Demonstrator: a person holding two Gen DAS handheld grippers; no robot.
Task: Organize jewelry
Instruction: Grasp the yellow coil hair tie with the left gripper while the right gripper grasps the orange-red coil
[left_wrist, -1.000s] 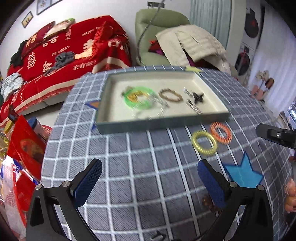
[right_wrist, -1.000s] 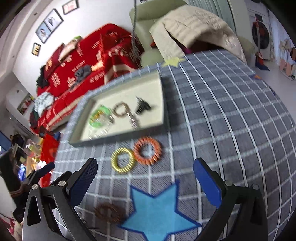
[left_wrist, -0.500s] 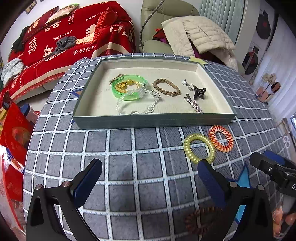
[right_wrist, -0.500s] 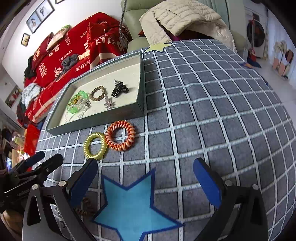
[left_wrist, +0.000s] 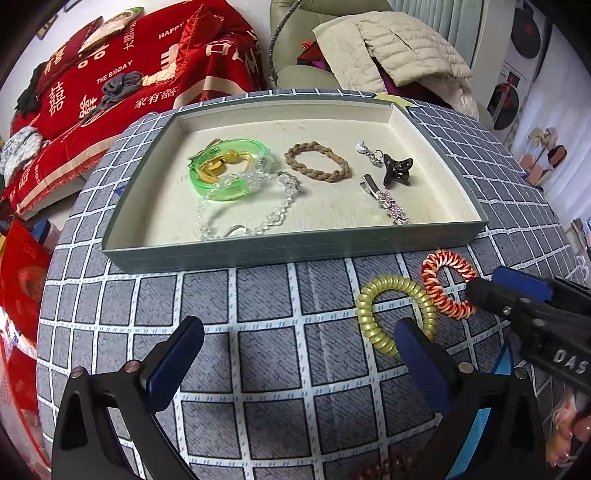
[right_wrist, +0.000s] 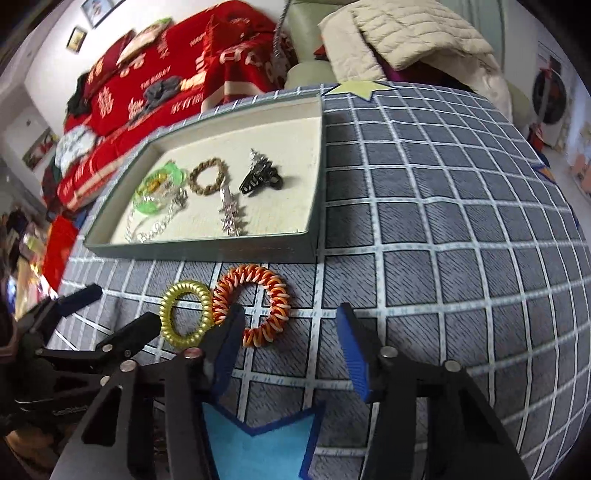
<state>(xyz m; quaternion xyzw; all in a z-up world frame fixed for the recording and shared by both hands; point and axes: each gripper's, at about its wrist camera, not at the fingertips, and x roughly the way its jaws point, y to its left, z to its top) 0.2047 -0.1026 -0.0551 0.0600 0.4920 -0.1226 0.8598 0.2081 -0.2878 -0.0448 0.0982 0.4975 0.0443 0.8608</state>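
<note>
Nearest the right wrist camera, the right claw (right_wrist: 291, 336) points steeply down at the grid-patterned cloth of the counter (right_wrist: 443, 229). Its jaws have just been closing and now stand about half apart. The near side of the orange-and-white coil tie (right_wrist: 255, 304) lies between the blue pads; the left pad sits over the ring's left edge, but whether either pad presses on it cannot be told. A blue felt star (right_wrist: 255, 454) lies on the cloth just below the jaws.

Touching the orange tie's left side is the yellow coil tie (right_wrist: 184, 314). The left claw (left_wrist: 295, 354) hovers over it with jaws wide and nothing in them; its right pad covers the yellow ring's near edge in the left wrist view. At the bottom of that view a brown coil tie (left_wrist: 388, 467) is partly visible behind the claw.

Beyond the two ties, close to them but apart, stands the shallow grey-green tray (left_wrist: 258, 254) with a cream lining. Inside, from left to right, lie a green translucent bangle (left_wrist: 231, 171) with a yellow piece within it, a clear bead chain (left_wrist: 243, 214) overlapping the bangle's near side, a braided brown bracelet (left_wrist: 317, 162), a silver rhinestone clip (left_wrist: 388, 199), a small silver charm (left_wrist: 369, 151), and a black claw hair clip (left_wrist: 397, 170).

Past the counter are a red blanket (left_wrist: 122, 85) printed with white characters and a pale green armchair (left_wrist: 295, 70) holding a beige quilted jacket (left_wrist: 399, 48).
</note>
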